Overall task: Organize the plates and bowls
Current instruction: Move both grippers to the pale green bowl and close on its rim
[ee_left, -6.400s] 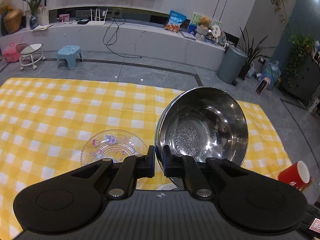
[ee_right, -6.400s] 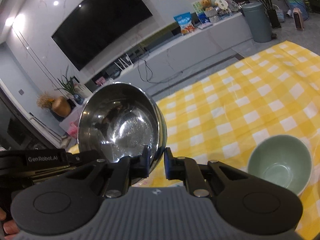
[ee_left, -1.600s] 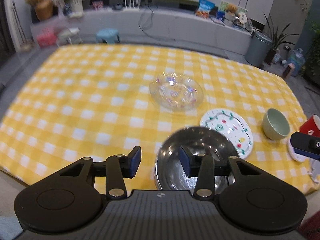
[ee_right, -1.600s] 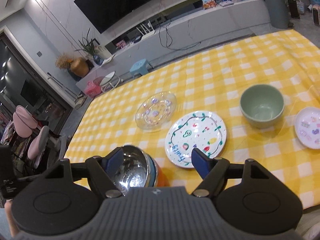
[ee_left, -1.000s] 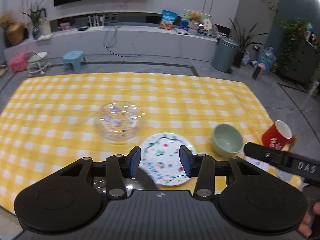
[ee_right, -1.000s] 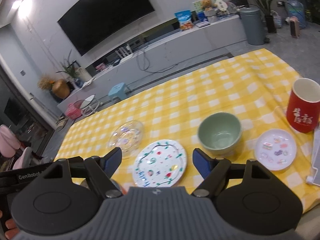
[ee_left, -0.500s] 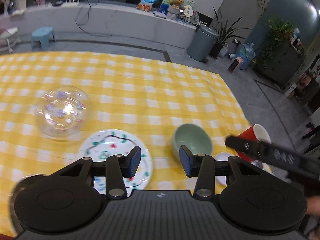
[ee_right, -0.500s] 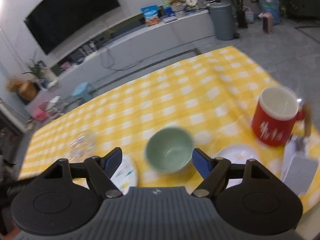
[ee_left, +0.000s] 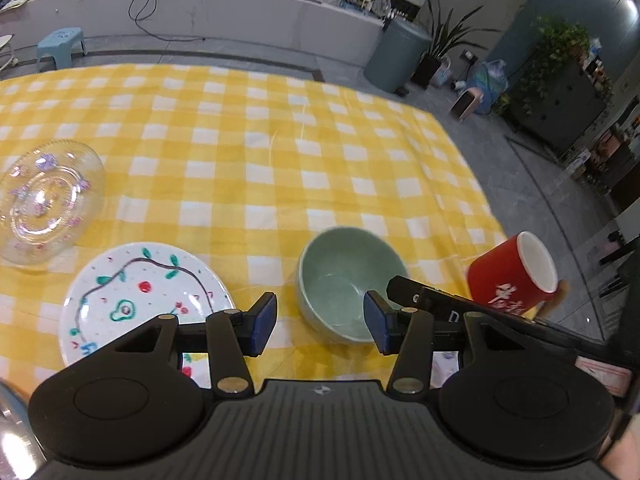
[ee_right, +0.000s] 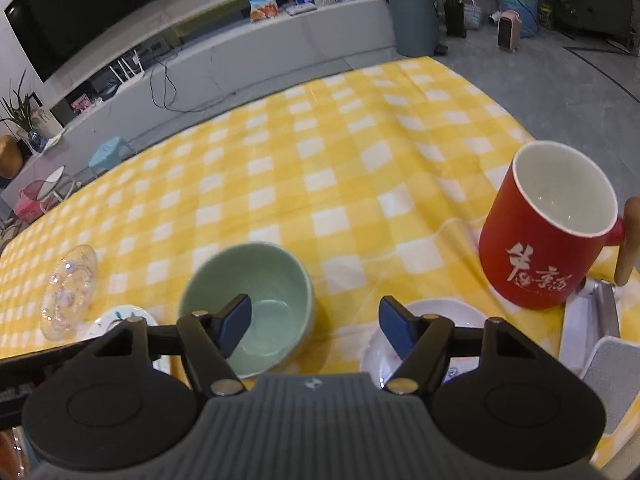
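A pale green bowl (ee_left: 350, 280) stands upright on the yellow checked cloth, just ahead of my left gripper (ee_left: 320, 326), which is open and empty. It also shows in the right wrist view (ee_right: 250, 296). My right gripper (ee_right: 316, 326) is open and empty, its left finger over the bowl's near rim and its right finger over a small white saucer (ee_right: 444, 316). A painted white plate (ee_left: 140, 296) lies left of the bowl. A clear glass dish (ee_left: 44, 208) lies farther left. The steel bowl's rim (ee_left: 10, 420) shows at the bottom left.
A red mug (ee_right: 548, 236) with a wooden handle stands at the right, near the table's right edge. A white and metal object (ee_right: 604, 336) lies beside it. Beyond the table are a floor, a low wall unit, a grey bin (ee_right: 412, 16) and a stool (ee_left: 60, 46).
The steel bowl that both grippers held was set down at the near left and released. Both grippers opened and swung right, closing in on the green bowl and the saucer.
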Motion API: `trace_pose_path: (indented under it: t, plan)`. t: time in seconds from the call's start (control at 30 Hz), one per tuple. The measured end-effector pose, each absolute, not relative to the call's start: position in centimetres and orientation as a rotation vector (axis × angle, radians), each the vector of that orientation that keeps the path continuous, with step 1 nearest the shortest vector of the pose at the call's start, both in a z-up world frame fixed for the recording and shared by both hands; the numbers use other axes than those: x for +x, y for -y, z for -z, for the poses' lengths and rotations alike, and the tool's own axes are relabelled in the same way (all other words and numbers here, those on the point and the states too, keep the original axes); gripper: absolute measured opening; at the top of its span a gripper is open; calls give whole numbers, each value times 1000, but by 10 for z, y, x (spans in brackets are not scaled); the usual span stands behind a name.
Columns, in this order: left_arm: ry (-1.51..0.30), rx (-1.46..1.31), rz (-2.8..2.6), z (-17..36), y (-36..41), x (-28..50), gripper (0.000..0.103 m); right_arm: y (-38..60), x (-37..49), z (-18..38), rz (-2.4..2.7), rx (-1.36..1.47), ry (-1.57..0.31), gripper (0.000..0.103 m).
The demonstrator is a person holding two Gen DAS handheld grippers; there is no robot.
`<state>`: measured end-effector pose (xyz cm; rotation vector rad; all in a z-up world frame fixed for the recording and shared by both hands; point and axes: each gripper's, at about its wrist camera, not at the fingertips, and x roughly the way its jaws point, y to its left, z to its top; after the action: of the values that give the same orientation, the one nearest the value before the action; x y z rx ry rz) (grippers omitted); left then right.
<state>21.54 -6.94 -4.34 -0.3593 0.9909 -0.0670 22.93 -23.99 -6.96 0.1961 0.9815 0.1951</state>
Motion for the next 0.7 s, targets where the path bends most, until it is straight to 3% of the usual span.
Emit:
trace_pose_path:
  t: [0.3, 0.37, 0.43, 0.53, 0.7]
  plan:
    - [-1025, -404, 26, 71, 68, 234, 52, 235, 237, 93, -217, 210, -1036, 43]
    - [-1003, -469, 30, 73, 64, 233, 42, 234, 238, 95, -227, 224, -1044, 25]
    - [-990, -504, 48, 75, 62, 232, 34, 234, 238, 97, -242, 250, -1046, 18]
    - [-999, -472, 44, 79, 64, 234, 22, 232, 237, 97, -253, 245, -1047, 16]
    - [-986, -415, 64, 77, 65, 226, 12, 229, 234, 93, -285, 185, -1082, 16]
